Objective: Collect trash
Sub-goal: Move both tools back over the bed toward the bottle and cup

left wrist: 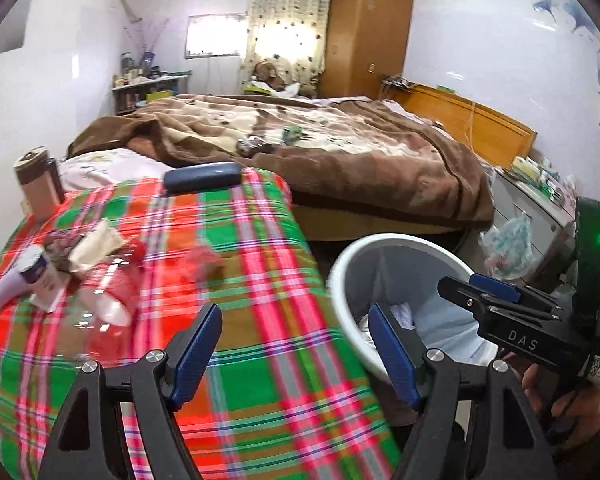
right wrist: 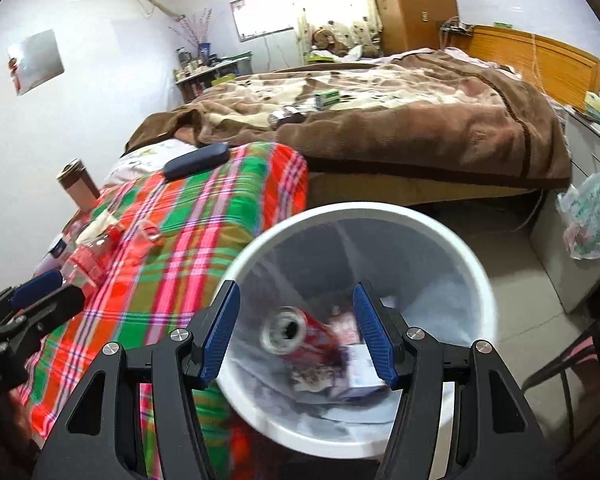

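Tongs first: my right gripper [right wrist: 296, 338] hangs over the white bin [right wrist: 452, 248], and its two blue pads stand wide apart with nothing pinched between them. Right below the gap I see a red can [right wrist: 300, 334] inside the bin, blurry, with its silver top facing me. Beside the can lie a small white box [right wrist: 364, 380] and some wrappers, all down at the bottom of the bin.

My left gripper [left wrist: 296, 352] is spread open too and holds nothing. One of its pads sits over the checked cloth [left wrist: 260, 288] and the other sits over the edge of the bin [left wrist: 342, 292]. In the left view I can see my right gripper [left wrist: 484, 292] poking in from the side above the bin, with a hand [left wrist: 548, 392] under it.

More trash waits on the checked cloth, off to the left side. There is a clear bottle with a red label [left wrist: 112, 292], a crumpled paper wrapper [left wrist: 96, 248], a white tube [left wrist: 16, 276] and a small red bit [left wrist: 204, 264]. A brown cup [left wrist: 38, 184] stands at the far corner of the cloth, and a dark blue case [left wrist: 202, 176] lies at its back edge.

Behind the cloth is a bed with a brown blanket [left wrist: 360, 160]. A plastic bag [right wrist: 588, 216] hangs near the bin on the right.
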A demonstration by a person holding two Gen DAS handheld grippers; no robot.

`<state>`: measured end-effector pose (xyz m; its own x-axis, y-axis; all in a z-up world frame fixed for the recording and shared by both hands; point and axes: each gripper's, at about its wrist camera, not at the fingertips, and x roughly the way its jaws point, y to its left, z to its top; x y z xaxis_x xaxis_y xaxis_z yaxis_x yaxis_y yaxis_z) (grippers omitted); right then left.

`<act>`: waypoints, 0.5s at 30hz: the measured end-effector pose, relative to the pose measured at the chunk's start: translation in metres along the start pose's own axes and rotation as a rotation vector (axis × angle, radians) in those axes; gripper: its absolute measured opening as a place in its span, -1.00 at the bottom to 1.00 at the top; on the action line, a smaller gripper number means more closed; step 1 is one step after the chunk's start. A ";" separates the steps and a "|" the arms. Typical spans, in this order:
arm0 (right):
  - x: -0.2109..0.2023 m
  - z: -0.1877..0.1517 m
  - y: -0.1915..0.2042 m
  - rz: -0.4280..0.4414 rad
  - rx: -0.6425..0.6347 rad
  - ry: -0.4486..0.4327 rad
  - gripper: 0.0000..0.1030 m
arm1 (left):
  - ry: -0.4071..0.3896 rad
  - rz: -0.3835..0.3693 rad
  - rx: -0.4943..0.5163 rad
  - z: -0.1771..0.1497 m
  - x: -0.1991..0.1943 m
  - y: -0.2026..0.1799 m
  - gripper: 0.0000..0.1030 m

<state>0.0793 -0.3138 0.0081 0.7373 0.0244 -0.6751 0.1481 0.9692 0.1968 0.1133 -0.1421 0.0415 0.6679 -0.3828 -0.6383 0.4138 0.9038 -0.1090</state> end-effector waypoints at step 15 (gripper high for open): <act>0.013 0.000 0.071 0.124 -0.050 0.013 0.18 | -0.049 0.182 -0.167 -0.022 -0.046 0.118 0.46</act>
<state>0.0992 -0.2450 0.0133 0.7395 0.1476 -0.6568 0.0233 0.9695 0.2440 0.1175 -0.0139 0.0415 0.7532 -0.2165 -0.6212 0.1792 0.9761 -0.1229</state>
